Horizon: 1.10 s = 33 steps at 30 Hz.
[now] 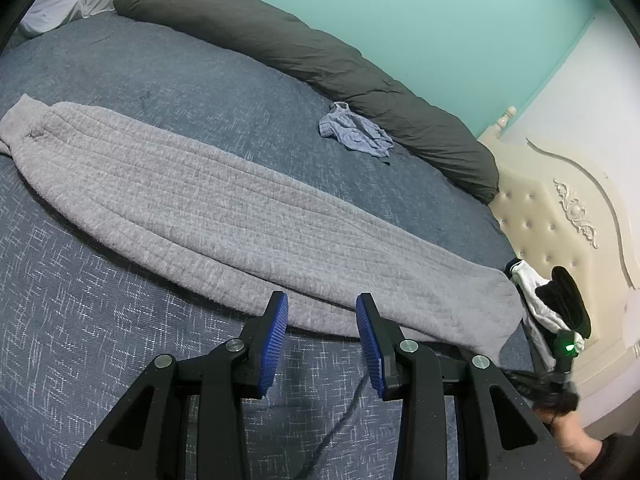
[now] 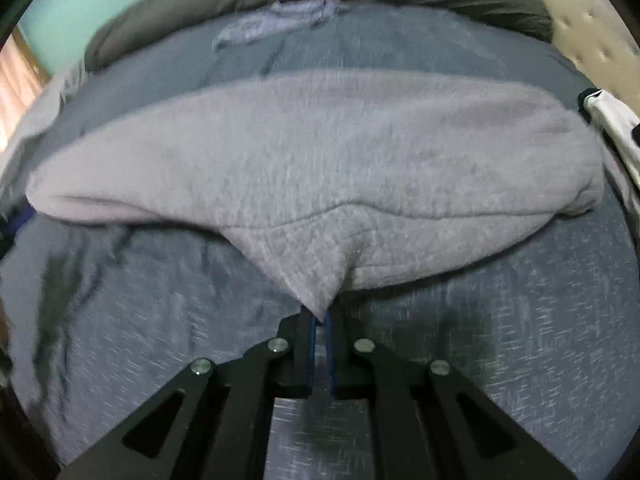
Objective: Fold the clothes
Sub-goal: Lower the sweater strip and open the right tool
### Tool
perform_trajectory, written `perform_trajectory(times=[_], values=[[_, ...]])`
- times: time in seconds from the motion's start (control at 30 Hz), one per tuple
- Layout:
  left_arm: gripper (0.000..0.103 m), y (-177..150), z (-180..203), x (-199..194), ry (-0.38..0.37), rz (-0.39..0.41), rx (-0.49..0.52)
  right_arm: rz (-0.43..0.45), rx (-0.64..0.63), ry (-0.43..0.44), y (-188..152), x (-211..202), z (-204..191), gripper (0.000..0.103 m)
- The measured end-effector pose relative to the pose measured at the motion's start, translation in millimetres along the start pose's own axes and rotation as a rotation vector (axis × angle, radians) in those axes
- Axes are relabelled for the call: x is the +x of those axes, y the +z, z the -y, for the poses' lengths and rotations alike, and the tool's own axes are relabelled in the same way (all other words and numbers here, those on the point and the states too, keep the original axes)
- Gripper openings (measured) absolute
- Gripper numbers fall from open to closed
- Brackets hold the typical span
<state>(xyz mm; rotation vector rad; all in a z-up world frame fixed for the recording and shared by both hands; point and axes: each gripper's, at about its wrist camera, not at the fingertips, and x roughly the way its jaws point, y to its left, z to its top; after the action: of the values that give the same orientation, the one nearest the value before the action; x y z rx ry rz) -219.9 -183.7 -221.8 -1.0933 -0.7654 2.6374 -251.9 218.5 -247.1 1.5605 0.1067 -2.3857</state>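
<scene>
A long grey fleece garment (image 1: 224,208) lies flat across the dark blue bedspread (image 1: 80,320). My left gripper (image 1: 322,308) hovers at its near edge, blue pads apart, nothing between them. In the right wrist view the same grey garment (image 2: 320,168) has its near edge drawn into a point, and my right gripper (image 2: 319,320) is shut on that point. The right wrist picture is blurred. A small crumpled light blue garment (image 1: 354,132) lies farther back on the bed, also seen as the light blue garment (image 2: 276,20).
A dark grey rolled duvet (image 1: 304,56) runs along the far side by the teal wall. A cream tufted headboard (image 1: 560,224) stands at the right, with black-and-white clothes (image 1: 548,300) beside it. A white pillow (image 1: 68,4) sits at the far left.
</scene>
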Motion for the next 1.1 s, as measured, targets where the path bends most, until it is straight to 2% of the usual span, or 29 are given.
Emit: perform_trajectory(times=[0.13,0.23,0.53,0.73,0.77,0.8,0.83,0.9,1.1], values=[[0.039,0.6,-1.3,-0.3,0.002,-0.001,0.002,-0.03,-0.008,-0.017,-6.4,17.1,2.7,0.003],[0.039,1.3,-3.5,0.3,0.003,-0.003,-0.001,-0.024,-0.018,-0.029,-5.6,11.8,9.3,0.003],[0.039,1.3,-2.9,2.3,0.006,-0.007,0.0,-0.039,-0.047,0.076,8.5,-19.0,6.9,0.005],[0.039,1.3,-2.4,3.6,0.007,-0.009,0.001,0.035,-0.079,0.171,33.0,-54.9,-2.7,0.006],[0.039,1.3,-2.3,3.8,0.007,-0.01,0.001,0.052,-0.089,0.171,38.8,-59.0,-7.0,0.007],[0.039,1.4,-2.3,4.1,0.008,-0.01,0.001,0.069,-0.103,0.164,49.9,-57.1,-8.8,0.017],[0.039,1.5,-2.6,4.8,0.009,-0.011,0.001,0.087,-0.118,0.156,61.7,-54.2,-10.1,0.033],[0.039,2.0,-4.0,5.7,0.012,-0.014,0.0,0.078,-0.116,0.171,79.3,-44.5,-6.4,0.051],[0.04,4.4,-10.1,9.6,0.022,-0.019,-0.012,0.05,-0.136,0.15,130.9,1.2,-17.0,0.051]])
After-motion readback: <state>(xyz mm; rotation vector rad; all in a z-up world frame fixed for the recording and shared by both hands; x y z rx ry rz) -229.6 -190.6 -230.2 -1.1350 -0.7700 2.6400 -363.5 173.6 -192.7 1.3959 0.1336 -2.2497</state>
